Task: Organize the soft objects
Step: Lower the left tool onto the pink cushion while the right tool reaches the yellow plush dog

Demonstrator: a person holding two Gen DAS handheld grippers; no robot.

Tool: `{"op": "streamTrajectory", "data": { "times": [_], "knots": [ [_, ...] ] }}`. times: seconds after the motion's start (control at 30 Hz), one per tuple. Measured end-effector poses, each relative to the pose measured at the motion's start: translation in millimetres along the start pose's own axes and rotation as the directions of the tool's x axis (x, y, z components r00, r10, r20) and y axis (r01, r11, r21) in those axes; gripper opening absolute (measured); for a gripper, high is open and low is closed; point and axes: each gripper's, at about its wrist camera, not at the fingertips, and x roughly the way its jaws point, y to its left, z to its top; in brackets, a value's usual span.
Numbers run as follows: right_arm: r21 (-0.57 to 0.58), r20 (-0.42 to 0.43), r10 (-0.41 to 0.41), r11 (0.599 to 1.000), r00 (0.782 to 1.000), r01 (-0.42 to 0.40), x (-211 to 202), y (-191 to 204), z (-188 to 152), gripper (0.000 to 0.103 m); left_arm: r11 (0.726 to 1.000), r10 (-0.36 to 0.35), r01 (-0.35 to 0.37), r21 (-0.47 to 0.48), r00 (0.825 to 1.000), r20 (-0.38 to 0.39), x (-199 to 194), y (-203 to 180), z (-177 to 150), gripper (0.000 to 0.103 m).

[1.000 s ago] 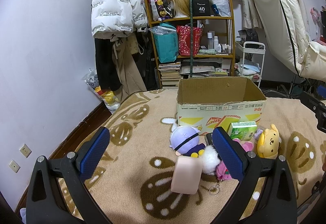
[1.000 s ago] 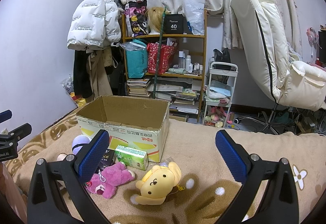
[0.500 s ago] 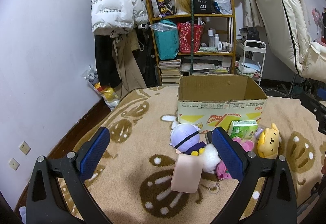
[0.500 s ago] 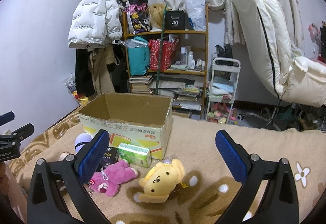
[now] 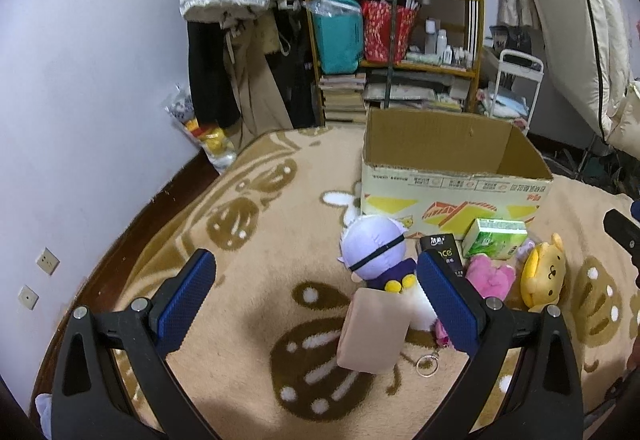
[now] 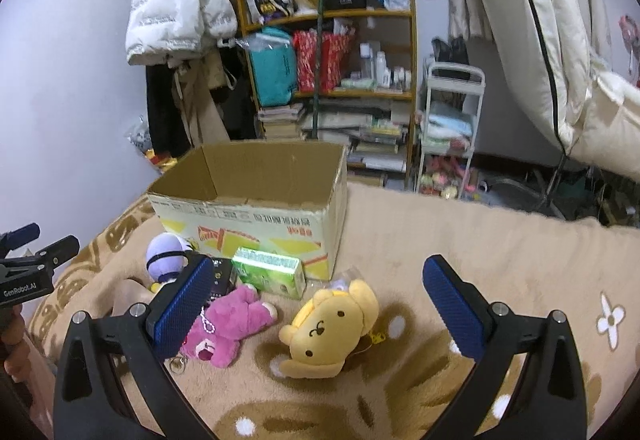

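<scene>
— Beige blanket [image 5: 248, 224] with brown shapes is spread under everything, and a wooden shelf [image 6: 360, 91] packed with bags, books and bottles is seen against the back wall. What is taken as the landmark?

— An open cardboard box [image 5: 452, 175] is taken, set upright on the blanket in front of the shelf. Nothing can be made out inside it from either view.

— Where are the soft things placed?

— All are gathered against the near face of the box. A lilac doll [image 5: 374, 254] with a black band across its head is found at the box's near left corner. A green tissue pack [image 6: 270, 272] is laid just in front of the box, with a small black carton [image 5: 442, 252] beside it. A pink bear [image 6: 228, 324] is laid on its side nearer than the tissue pack, and a yellow dog plush [image 6: 330, 328] is seen beside it, below the box's near right corner. A pale pink cushion [image 5: 374, 328] is propped nearer than the doll, with a metal ring [image 5: 424, 362] on the blanket beside it.

— How are the grippers held?

— The left gripper [image 5: 316, 304] is held above the blanket on the near side of the box, its blue pads [image 5: 186, 296] spread wide, with nothing between them. The right gripper [image 6: 320, 308] is likewise spread wide and empty, above the bear and the dog.
</scene>
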Motion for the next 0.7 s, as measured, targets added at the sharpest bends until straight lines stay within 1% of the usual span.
{"op": "streamTrajectory", "data": {
  "times": [0.1,0.2,0.33,0.47,0.63,0.7],
  "knots": [
    [0.027,-0.026,-0.011,1.0,1.0,0.011,11.8,-4.4,0.1,0.103,1.0,0.005,-0.004,0.016,0.999,-0.047,9.7,-4.8,1.3,0.1],
    [0.045,-0.066,-0.017,0.999,0.998,0.02,27.6,-7.7,-0.6,0.103,1.0,-0.017,0.019,0.025,0.997,-0.079,17.1,-11.0,2.4,0.1],
    [0.058,-0.127,-0.016,0.998,0.992,0.023,48.0,-12.4,-6.1,0.103,0.998,-0.036,0.042,0.036,0.988,-0.153,35.5,-20.1,2.1,0.1],
    [0.07,-0.191,-0.009,0.997,0.981,0.023,64.5,-16.9,-12.8,0.103,0.996,-0.059,0.072,0.042,0.963,-0.263,60.0,-28.2,-3.5,0.1],
    [0.058,-0.251,0.003,0.998,0.968,0.012,82.3,-17.8,-20.2,0.103,0.995,-0.043,0.07,0.065,0.937,-0.346,78.9,-34.8,-14.2,0.1],
    [0.048,-0.283,0.005,0.999,0.959,0.009,90.6,-16.5,-24.4,0.103,0.995,-0.043,0.073,0.067,0.927,-0.374,84.1,-35.4,-17.4,0.1]
  ]
}}
